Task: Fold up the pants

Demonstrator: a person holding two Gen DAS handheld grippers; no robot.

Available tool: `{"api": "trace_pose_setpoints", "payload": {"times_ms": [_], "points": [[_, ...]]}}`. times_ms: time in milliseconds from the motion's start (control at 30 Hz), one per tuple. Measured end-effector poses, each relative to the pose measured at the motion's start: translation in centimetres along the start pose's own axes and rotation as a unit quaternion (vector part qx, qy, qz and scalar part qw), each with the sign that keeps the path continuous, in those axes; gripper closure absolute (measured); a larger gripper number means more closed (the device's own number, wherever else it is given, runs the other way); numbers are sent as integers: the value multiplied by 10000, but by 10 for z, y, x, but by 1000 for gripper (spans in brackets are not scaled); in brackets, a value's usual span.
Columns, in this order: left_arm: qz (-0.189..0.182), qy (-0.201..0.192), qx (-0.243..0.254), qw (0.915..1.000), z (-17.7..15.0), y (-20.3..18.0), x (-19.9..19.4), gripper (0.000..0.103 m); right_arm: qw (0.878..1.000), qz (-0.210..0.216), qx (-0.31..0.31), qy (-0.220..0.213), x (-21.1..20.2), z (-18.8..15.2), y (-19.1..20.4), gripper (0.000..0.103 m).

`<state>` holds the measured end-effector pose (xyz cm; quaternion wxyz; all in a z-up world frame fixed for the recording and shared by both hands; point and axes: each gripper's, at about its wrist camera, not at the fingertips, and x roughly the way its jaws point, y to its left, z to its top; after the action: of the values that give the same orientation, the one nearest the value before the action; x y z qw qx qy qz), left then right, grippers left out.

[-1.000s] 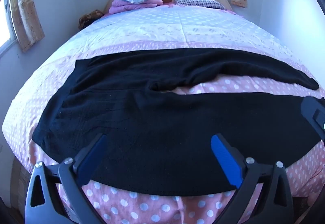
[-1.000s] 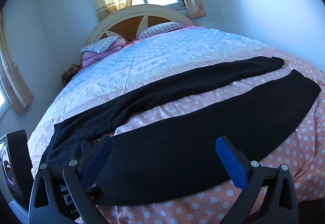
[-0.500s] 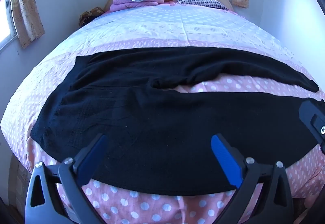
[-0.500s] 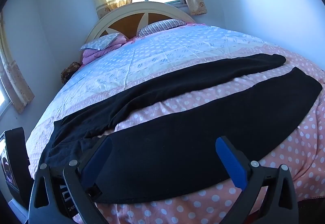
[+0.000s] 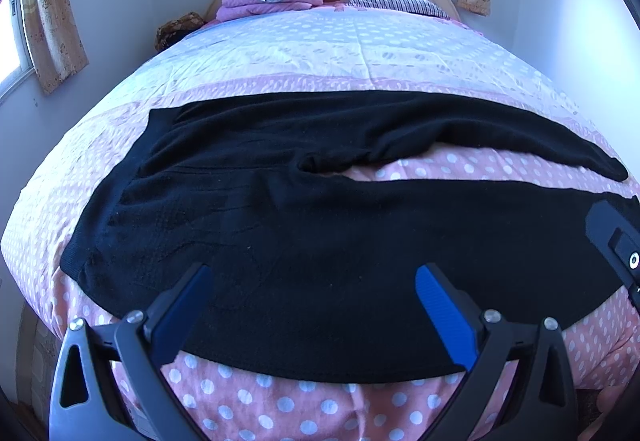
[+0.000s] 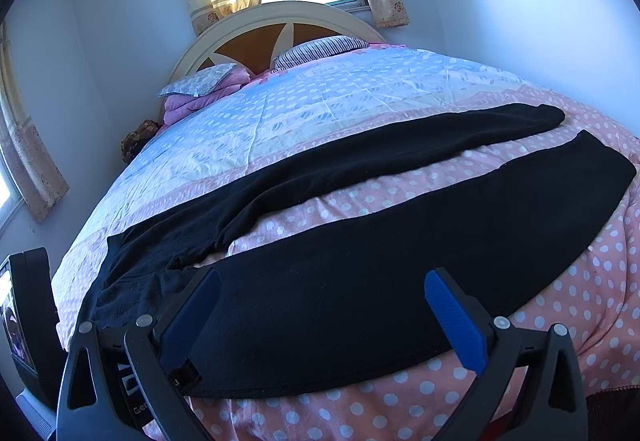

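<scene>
Black pants (image 5: 320, 241) spread flat across the foot of the bed (image 5: 360, 53), long axis running side to side, crosswise to both pairs of fingers: waistband out to the left, two legs stretching away to the right with a strip of pink dotted bedspread (image 6: 400, 201) showing between them. Near leg lying just ahead of and below both tools, its hem edge following the mattress edge. Left gripper (image 5: 312, 305) poised over the seat and upper thigh, jaws wide, nothing between the blue pads. Right gripper (image 6: 324, 313) poised over the middle of the near leg, jaws likewise wide and empty. Left the nearer one to the waistband, right the nearer one to the cuffs, though the cuffs sit well apart from it. Likely next: pinching the near edge and carrying it over onto the far leg. Soft, matte, knit-looking cloth, faintly ribbed, rumpled at the crotch, limp enough to sag and slide if lifted at one point only.
</scene>
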<state>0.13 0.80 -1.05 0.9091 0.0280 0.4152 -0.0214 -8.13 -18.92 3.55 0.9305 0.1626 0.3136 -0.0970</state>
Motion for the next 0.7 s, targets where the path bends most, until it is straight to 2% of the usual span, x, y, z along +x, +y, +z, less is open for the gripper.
{"api": "trace_pose_setpoints", "payload": {"times_ms": [700], "points": [[-19,27,-30,10000,-1,2,1,0,10000,14,-31,45,3,-2,4,1]]}}
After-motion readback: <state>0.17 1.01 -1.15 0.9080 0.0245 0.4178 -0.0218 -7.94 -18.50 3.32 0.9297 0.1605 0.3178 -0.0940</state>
